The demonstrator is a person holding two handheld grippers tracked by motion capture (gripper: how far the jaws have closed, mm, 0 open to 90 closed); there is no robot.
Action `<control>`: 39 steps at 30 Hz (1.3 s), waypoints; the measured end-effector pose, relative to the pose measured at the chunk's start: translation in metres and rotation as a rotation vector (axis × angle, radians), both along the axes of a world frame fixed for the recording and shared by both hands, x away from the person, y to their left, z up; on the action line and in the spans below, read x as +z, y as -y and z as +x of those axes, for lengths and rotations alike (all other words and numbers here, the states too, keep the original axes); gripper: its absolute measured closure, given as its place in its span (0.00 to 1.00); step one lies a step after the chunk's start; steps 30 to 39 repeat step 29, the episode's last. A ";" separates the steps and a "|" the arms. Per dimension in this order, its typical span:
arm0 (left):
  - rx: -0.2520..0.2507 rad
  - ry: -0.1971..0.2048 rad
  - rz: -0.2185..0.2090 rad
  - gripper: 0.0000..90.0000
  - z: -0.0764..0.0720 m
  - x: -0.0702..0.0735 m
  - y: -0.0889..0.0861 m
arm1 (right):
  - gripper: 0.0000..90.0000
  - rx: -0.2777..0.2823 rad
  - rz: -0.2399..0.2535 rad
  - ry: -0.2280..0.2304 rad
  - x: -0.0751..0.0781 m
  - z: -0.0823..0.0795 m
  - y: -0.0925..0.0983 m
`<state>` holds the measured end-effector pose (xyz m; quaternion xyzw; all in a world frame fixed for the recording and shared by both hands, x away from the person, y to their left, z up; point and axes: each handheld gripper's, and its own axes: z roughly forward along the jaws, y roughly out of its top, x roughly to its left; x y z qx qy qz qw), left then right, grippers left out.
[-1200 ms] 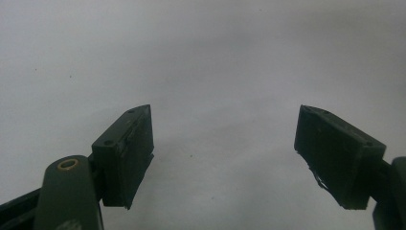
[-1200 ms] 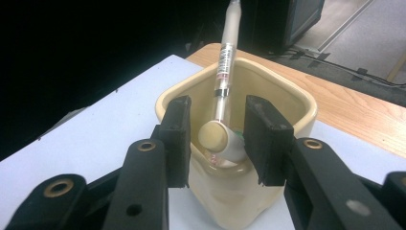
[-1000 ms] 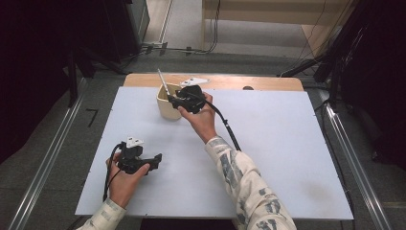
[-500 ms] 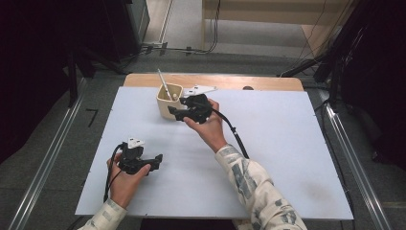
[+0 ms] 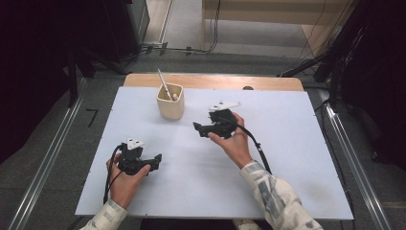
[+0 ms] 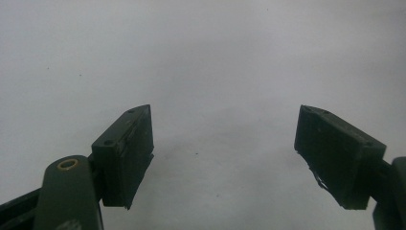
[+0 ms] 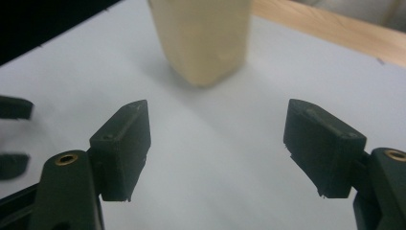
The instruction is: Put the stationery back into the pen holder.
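Right gripper (image 5: 200,130) just right of the cup (image 5: 170,101), apart from it; jaws lately opening, now wide, nothing between. Pen (image 5: 163,85) standing tilted inside cup at far side of the white table (image 5: 287,143). Left gripper (image 5: 154,160) near front edge, jaws wide, empty.

The beige cup (image 5: 170,101) stands upright on the white tabletop (image 5: 287,158), near its far edge and left of the middle. A thin white stick (image 5: 164,86) leans inside it, its top tilted toward the far-left corner.
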<state>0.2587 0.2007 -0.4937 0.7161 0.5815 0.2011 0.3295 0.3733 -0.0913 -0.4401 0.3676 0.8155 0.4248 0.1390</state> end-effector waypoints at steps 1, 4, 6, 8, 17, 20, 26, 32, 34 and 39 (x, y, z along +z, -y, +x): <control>0.003 0.000 0.000 0.24 0.000 0.000 0.000 | 0.25 -0.012 -0.002 -0.006 -0.001 -0.003 0.009; 0.013 -0.001 -0.004 0.24 0.000 -0.001 -0.003 | 0.25 -0.088 -0.018 -0.022 -0.008 -0.017 0.049; 0.017 -0.003 -0.006 0.24 0.000 0.000 -0.004 | 0.25 -0.131 -0.027 -0.029 -0.011 -0.027 0.075; 0.021 -0.001 -0.006 0.24 0.000 0.000 -0.004 | 0.25 -0.175 -0.032 -0.031 -0.015 -0.036 0.099; 0.039 -0.004 -0.005 0.23 -0.008 0.000 -0.005 | 0.23 -0.289 -0.062 -0.047 -0.022 -0.070 0.171; 0.050 -0.012 -0.003 0.23 -0.014 -0.002 -0.010 | 0.23 -0.340 -0.067 -0.050 -0.024 -0.080 0.197; 0.086 -0.021 0.003 0.22 -0.026 -0.004 -0.019 | 0.22 -0.462 -0.073 -0.082 -0.032 -0.098 0.246; 0.112 -0.025 0.007 0.21 -0.029 -0.005 -0.023 | 0.22 -0.507 -0.053 -0.101 -0.035 -0.105 0.264; 0.112 -0.025 0.007 0.21 -0.029 -0.005 -0.023 | 0.22 -0.507 -0.053 -0.101 -0.035 -0.105 0.264; 0.112 -0.025 0.007 0.21 -0.029 -0.005 -0.023 | 0.22 -0.507 -0.053 -0.101 -0.035 -0.105 0.264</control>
